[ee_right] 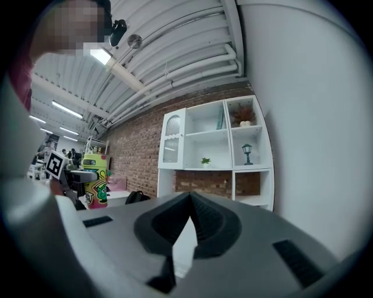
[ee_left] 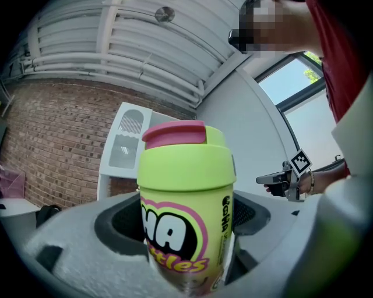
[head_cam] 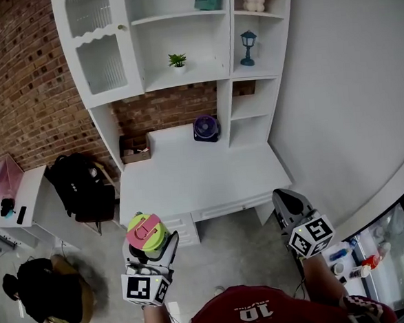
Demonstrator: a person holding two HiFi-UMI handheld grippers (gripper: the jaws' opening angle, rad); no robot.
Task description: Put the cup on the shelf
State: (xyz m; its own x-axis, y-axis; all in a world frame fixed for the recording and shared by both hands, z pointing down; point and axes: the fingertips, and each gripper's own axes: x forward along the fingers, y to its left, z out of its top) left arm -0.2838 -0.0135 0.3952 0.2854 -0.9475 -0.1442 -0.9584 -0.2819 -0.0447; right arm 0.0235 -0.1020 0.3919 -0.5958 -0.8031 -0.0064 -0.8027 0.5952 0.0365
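Observation:
The cup (head_cam: 146, 232) is lime green with a pink flip lid and cartoon lettering. My left gripper (head_cam: 151, 250) is shut on it and holds it upright, low in the head view, in front of the white desk (head_cam: 196, 173). In the left gripper view the cup (ee_left: 185, 204) fills the middle between the jaws. The white shelf unit (head_cam: 182, 77) rises behind the desk, and the shelf unit (ee_right: 210, 167) also shows in the right gripper view. My right gripper (head_cam: 286, 201) hangs at the lower right with its jaws together and nothing in them; its tips (ee_right: 189, 199) meet.
A purple fan (head_cam: 205, 128) stands at the back of the desk and a small box (head_cam: 135, 147) at its left. A potted plant (head_cam: 177, 60) and a blue lantern (head_cam: 248, 48) occupy shelves. A black backpack (head_cam: 76, 183) leans left of the desk by the brick wall.

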